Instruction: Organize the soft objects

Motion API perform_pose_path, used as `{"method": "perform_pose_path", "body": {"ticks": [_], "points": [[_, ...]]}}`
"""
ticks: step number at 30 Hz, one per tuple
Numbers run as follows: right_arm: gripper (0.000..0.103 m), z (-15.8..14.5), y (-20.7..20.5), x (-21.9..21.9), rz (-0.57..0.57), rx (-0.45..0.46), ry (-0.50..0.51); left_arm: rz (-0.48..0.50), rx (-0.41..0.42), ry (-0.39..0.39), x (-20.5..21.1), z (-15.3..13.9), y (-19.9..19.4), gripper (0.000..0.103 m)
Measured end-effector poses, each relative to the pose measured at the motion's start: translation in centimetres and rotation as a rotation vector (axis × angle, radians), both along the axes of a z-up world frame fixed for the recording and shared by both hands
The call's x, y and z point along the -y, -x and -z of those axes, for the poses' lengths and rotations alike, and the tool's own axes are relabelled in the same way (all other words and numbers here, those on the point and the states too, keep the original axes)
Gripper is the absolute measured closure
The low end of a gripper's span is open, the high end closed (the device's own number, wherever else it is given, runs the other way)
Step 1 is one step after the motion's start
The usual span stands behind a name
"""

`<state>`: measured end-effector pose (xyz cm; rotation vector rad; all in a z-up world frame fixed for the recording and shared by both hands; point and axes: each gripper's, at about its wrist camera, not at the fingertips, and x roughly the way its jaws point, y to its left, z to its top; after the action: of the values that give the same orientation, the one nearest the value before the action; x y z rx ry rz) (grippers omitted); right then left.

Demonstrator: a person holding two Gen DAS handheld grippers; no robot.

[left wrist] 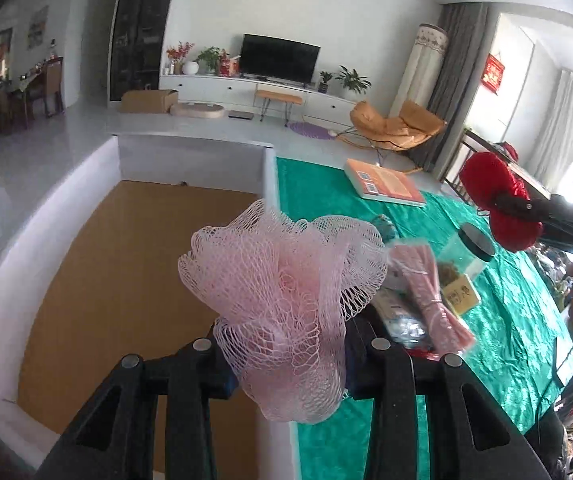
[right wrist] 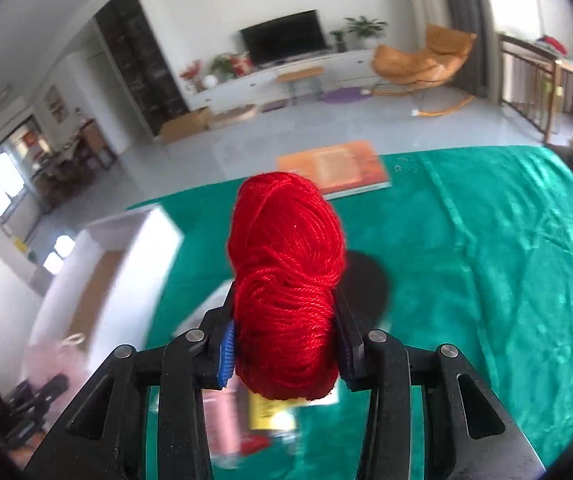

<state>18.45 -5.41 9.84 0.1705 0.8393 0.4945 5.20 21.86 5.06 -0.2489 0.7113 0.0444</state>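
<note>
My left gripper is shut on a pink mesh bath pouf and holds it over the near right edge of a white-walled box with a brown bottom. My right gripper is shut on a red ball of yarn and holds it above the green tablecloth. The yarn and right gripper also show in the left wrist view, raised at the right. The pouf shows blurred in the right wrist view at lower left.
On the green cloth lie an orange book, a clear jar with a black lid, a pink packet and other small items under the left gripper. The box stands left of the cloth. Beyond is a living room floor.
</note>
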Motion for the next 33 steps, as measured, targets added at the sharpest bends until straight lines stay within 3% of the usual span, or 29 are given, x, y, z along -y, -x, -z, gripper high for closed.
{"method": "perform_pose_path", "body": {"ticks": [2, 3, 4, 5, 6, 8, 11, 14, 19, 22, 25, 28, 30, 33], "points": [[0.061, -0.1, 2.3, -5.3, -0.127, -0.02, -0.073, -0.068, 0.004, -0.022, -2.7, -0.1, 1.5, 0.064], [0.061, -0.1, 3.3, -7.9, -0.181, -0.033, -0.108, -0.122, 0.005, -0.037, -4.3, -0.2, 2.3, 0.055], [0.06, 0.1, 4.2, -10.0, -0.227, -0.048, -0.137, -0.181, 0.001, -0.053, -5.6, 0.0, 3.0, 0.044], [0.057, 0.4, 4.9, -12.3, -0.276, -0.067, -0.161, -0.232, -0.009, -0.062, -6.8, 0.2, 3.6, 0.012], [0.045, 0.7, 5.4, -14.2, -0.309, -0.085, -0.178, -0.276, -0.008, -0.066, -7.9, 0.4, 4.3, 0.001], [0.021, 1.7, 5.9, -16.9, -0.364, -0.133, -0.201, -0.338, 0.021, -0.065, -9.3, 0.7, 5.6, 0.0], [0.022, 2.3, 6.7, -16.7, -0.349, -0.119, -0.161, -0.341, 0.021, -0.052, -9.9, 1.1, 6.0, 0.0], [0.022, 2.6, 9.0, -14.1, -0.265, 0.017, -0.027, -0.289, 0.032, -0.031, -8.3, 1.3, 5.7, 0.0], [0.022, 5.9, 12.9, -5.4, -0.006, 0.149, 0.161, -0.048, 0.045, 0.02, -0.4, 1.3, 4.3, 0.0], [0.022, 11.5, 13.5, 1.5, 0.198, 0.1, 0.282, 0.145, 0.018, 0.022, 6.7, 2.2, 3.3, 0.0], [0.022, 16.2, 14.4, 7.7, 0.354, 0.009, 0.354, 0.258, -0.058, -0.029, 12.6, 4.7, 2.2, 0.0], [0.022, 18.9, 14.8, 11.1, 0.435, -0.049, 0.355, 0.287, -0.134, -0.076, 16.0, 6.9, 0.8, 0.0], [0.022, 18.6, 15.9, 11.8, 0.45, 0.005, 0.359, 0.283, -0.155, -0.109, 17.3, 7.7, 0.5, 0.0], [0.022, 18.3, 16.0, 12.1, 0.445, 0.013, 0.358, 0.256, -0.169, -0.159, 18.1, 8.2, 0.1, 0.0]]}}
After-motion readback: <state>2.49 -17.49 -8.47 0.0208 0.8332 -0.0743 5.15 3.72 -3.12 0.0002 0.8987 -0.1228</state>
